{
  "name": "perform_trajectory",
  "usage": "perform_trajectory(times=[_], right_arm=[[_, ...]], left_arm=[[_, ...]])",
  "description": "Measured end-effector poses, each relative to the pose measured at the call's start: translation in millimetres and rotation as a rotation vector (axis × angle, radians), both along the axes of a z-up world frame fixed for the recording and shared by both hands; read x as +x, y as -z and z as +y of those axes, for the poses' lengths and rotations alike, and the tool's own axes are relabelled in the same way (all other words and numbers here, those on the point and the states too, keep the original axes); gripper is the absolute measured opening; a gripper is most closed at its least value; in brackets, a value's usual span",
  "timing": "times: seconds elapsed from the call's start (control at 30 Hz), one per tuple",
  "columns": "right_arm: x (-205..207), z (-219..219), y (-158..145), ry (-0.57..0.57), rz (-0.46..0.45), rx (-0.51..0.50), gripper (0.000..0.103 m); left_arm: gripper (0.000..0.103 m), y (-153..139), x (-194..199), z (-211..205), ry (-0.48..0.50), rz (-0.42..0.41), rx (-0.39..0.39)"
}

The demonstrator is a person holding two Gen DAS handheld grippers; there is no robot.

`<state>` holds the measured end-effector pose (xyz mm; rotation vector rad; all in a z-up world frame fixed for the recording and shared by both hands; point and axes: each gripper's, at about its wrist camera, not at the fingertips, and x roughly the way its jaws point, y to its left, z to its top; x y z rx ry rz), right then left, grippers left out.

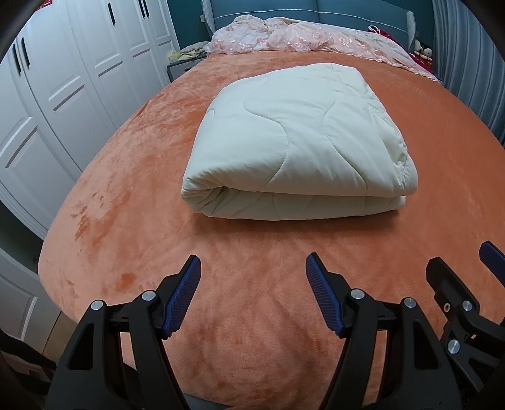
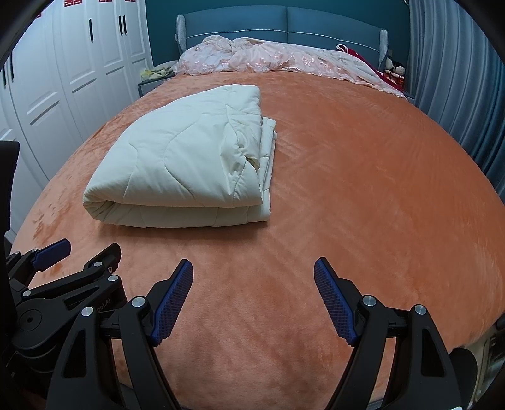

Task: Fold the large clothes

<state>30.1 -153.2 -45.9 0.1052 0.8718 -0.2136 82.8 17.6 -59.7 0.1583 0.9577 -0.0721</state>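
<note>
So the cream quilted comforter (image 1: 296,142) is already folded into a thick rectangular bundle and is parked on the orange plush bed cover (image 1: 252,315), roughly mid-bed. Both tools are held low over the near end of the bed, well short of the bundle, nothing touching it.

The left gripper (image 1: 253,266) is seen with its jaws spread wide and nothing between them; same story for the right gripper (image 2: 253,268), released and empty.

The relation that matters: the bundle lies straight ahead of the left jaws, while from the right wrist view it sits ahead and off to the left. So the left one is judged to be the better lined up of the two. The rounded fold faces the grippers and the long axis seems to run away toward the headboard (image 2: 284,22) (fisheye warping makes that hard to call for sure). The loose layered edges are stacked along the bundle's right side, which is the side the right jaws would reach first.

Task looks basically finished, or one more fold is left at most.

No containers are spotted. A pink embroidered spread (image 2: 268,60) is bunched up at the head end, well apart from the bundle.
</note>
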Motion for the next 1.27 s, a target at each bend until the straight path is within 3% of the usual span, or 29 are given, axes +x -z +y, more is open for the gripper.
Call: perform_trajectory(times=[1.27], right_arm=[[-1,10,3,0.013,0.008,0.009,0.077]], left_arm=[[0.063,3,2,5,0.014,0.017,-0.009]])
